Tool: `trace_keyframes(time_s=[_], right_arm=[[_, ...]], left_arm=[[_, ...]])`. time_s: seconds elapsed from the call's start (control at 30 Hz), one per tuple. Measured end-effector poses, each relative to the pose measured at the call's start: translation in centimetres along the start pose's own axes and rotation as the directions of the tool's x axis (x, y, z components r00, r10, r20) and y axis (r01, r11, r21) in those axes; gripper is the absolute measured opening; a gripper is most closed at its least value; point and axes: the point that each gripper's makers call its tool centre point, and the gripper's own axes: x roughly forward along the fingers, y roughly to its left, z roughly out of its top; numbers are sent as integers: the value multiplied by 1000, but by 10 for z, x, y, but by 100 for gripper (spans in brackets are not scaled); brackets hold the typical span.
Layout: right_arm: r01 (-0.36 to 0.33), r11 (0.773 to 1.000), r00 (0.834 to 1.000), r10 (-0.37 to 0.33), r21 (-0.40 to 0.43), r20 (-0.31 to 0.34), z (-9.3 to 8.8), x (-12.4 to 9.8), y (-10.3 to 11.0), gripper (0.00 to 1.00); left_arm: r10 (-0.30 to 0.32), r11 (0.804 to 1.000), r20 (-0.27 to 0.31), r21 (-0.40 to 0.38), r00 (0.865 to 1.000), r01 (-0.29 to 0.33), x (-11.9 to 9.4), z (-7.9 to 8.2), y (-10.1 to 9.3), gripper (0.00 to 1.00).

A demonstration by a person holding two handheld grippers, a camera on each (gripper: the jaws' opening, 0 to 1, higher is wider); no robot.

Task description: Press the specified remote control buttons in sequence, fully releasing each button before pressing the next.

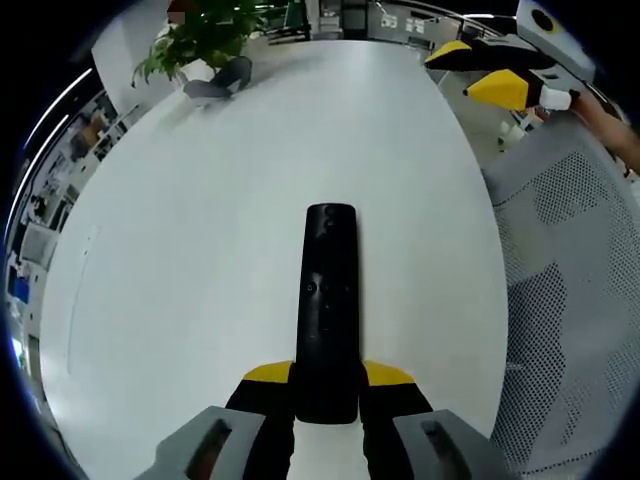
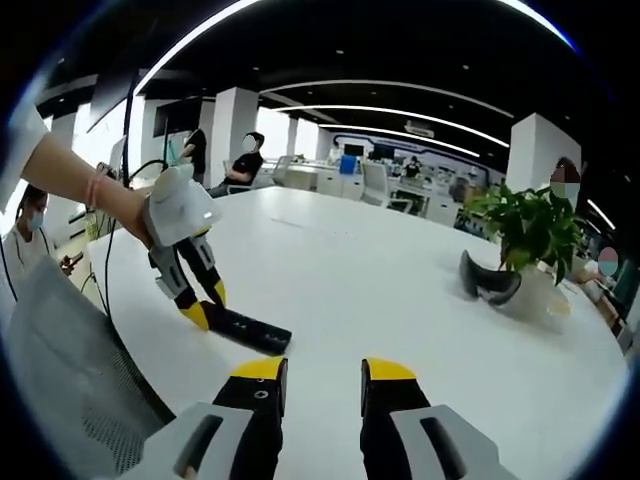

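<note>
A black remote control [image 1: 328, 310] lies lengthwise on the white table [image 1: 200, 250], buttons up. My left gripper [image 1: 328, 375] is shut on its near end, a yellow-tipped jaw on each side. My right gripper [image 1: 485, 72] shows at the top right of the left gripper view, held above the table edge. In the right gripper view, my right gripper [image 2: 323, 371] is open with nothing between its jaws, hovering over the table [image 2: 400, 280]. The left gripper [image 2: 200, 300] is seen there at the left, held by a hand, clamping the remote [image 2: 255, 332].
A potted plant [image 1: 205, 40] and a dark grey headset-like object [image 1: 218, 82] sit at the table's far end; they appear as plant [image 2: 530, 230] and dark object [image 2: 487, 280] at the right. A mesh chair [image 1: 570, 300] stands by the table edge. People sit in the background.
</note>
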Motion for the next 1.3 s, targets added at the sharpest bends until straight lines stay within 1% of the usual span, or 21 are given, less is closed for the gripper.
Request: trace_keyframes(time_s=[0.23,0.73,0.97,1.13,1.3], right_arm=[[1,1000,1000,-1,-3,-5,-1,0,0,27],[0,1000,1000,0,-10,-6,-1,-1,1,27],[-17,1000,1000,17,-14,-5,-1,0,4,26],[-26,1000,1000,26,-14,-5,-1,1,6,26],[-38,999,999,37,-14,-8,-1,2,9,25]], left_arm=[[-4,1000,4,7,1000,4,-2,-2,-10,23],[-5,1000,19,2,1000,5,-4,-5,-21,23],[-13,1000,5,26,1000,13,-4,-8,-28,23],[-17,999,10,34,1000,17,-5,-9,-31,23],[-31,998,14,59,999,30,-6,-10,-35,23]])
